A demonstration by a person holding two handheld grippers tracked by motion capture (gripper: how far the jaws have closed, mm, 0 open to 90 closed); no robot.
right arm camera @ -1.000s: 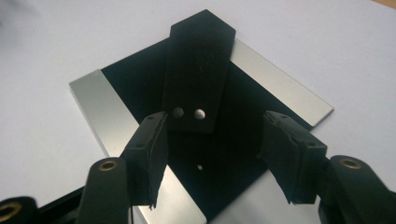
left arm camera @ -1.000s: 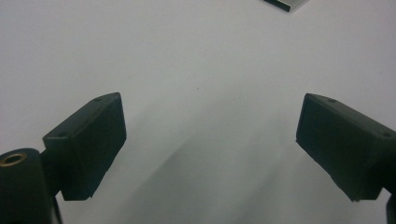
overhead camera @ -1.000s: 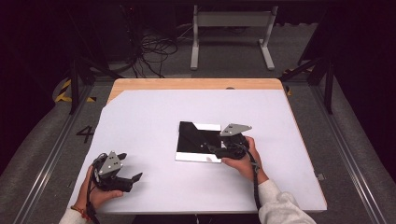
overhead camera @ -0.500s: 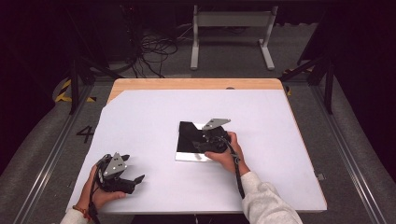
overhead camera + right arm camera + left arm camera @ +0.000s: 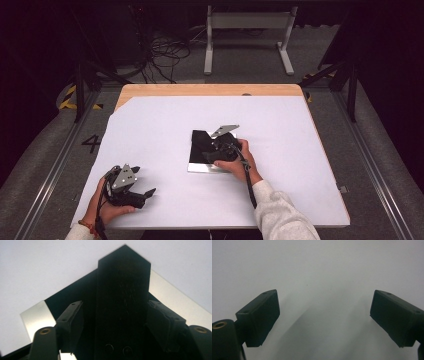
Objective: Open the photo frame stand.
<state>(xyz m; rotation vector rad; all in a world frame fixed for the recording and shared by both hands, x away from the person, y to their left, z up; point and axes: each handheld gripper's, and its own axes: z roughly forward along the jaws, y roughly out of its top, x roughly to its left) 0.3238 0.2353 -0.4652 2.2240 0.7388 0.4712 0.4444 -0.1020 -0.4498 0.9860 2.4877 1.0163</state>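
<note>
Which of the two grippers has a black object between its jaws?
The right gripper, over the mirror-like plate; the left gripper has bare table between its jaws.

Count from my seat: two grippers in my hands, the left gripper and the right gripper. One white table. One silver plate on it. One black strap across that plate. One white frame standing on the floor beyond.

Table brightly lit against dark surroundings; close views soft, with faint blurred shadows
</note>
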